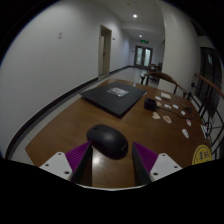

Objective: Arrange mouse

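A black computer mouse lies on the brown wooden table, just ahead of my fingers and partly between their tips. My gripper is open. The purple pads on the two fingers stand to either side of the mouse's near end, with a gap at each side. The mouse rests on the table on its own.
A black mouse mat or flat tray with a white slip on it lies further along the table. Small white cards and a dark object lie to the right. A yellow round thing is at the near right. A corridor runs beyond.
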`<action>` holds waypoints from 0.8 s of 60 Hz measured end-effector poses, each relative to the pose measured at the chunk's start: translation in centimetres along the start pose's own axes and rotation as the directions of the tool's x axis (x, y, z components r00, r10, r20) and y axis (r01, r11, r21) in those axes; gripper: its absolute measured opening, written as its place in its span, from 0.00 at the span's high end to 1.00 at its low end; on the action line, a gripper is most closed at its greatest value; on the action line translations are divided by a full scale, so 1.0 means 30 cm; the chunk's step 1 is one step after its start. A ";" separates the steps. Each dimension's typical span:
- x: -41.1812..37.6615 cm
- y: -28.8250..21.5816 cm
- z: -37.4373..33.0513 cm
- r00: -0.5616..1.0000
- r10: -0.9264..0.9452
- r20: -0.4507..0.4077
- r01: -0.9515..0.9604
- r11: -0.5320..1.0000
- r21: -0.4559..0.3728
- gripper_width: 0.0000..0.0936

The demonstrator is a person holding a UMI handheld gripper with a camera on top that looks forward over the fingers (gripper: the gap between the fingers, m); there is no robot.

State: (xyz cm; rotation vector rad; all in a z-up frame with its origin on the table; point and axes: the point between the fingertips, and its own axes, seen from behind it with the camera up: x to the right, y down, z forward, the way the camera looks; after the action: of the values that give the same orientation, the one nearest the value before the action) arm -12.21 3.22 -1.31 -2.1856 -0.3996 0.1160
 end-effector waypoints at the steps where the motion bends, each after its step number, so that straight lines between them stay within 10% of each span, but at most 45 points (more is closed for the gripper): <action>1: 0.005 -0.008 0.010 1.000 0.000 0.000 0.000 1.000 0.001 0.12; 30: 0.105 -0.094 0.157 0.996 0.085 -0.023 -0.085 0.996 -0.025 0.15; 48: 0.136 -0.112 0.179 0.994 0.093 -0.050 -0.094 0.995 -0.024 0.64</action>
State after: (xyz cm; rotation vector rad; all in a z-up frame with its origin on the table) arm -10.37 10.53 -1.62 -2.2292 -0.2728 0.1094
